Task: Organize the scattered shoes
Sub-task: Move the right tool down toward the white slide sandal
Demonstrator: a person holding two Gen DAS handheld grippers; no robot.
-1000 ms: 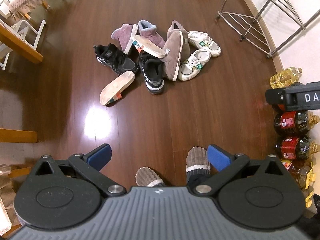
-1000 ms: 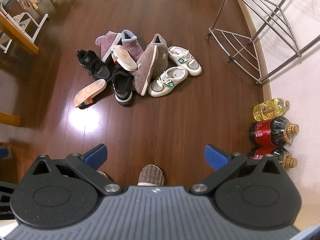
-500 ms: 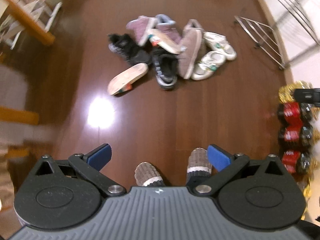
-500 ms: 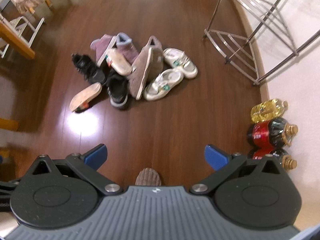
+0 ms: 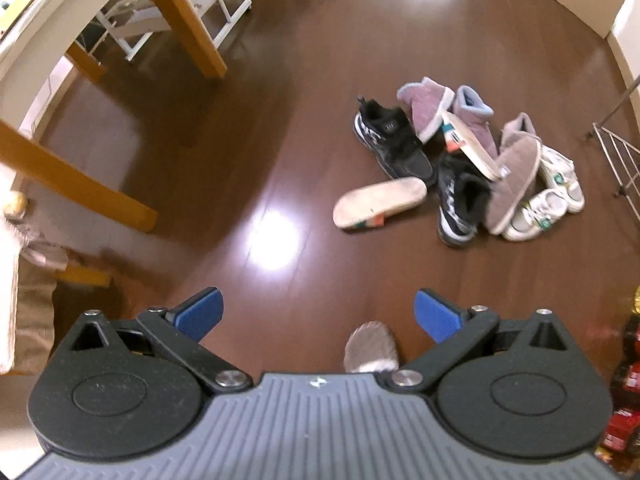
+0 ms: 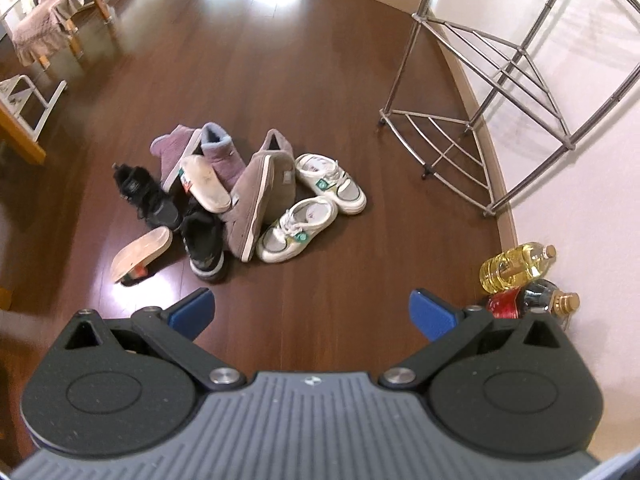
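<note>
Shoe pile: the shoes (image 6: 240, 196) lie in a jumbled heap on the dark wooden floor (image 6: 320, 280), several leaning on or overlapping each other, none paired in a row.
White sneakers: the pair (image 6: 316, 208) sits at the right edge of the heap, upright and close together; I judge them light, with firm heel collars that would give my jaws a sure bite.
Grey slipper boots: the two (image 6: 260, 196) lean on their sides against each other mid-heap; soft fabric uppers that would squash, so the stiffer sole edge looks the better hold.
Purple ankle boots: the two (image 6: 200, 152) lie at the far side, plush and probably light; the cuff rim looks grippable.
Black sneakers: the two (image 5: 400, 148) lie at the left of the heap, bulkier and likely heaviest; the heel or tongue suits best.
Sandals: one (image 5: 380, 204) lies sole-up, apart at the near left; the other (image 6: 204, 184) rests on top of the heap. Thin, stiff, easy to pinch by the edge.
Left gripper (image 5: 318, 314): jaws wide apart, holding nothing, with the heap well ahead and to its right.
Right gripper (image 6: 310, 312): jaws wide apart, empty, with the heap ahead and slightly left, well out of reach.
Metal rack (image 6: 480, 120): stands by the wall, right of the heap, its tiers bare.
</note>
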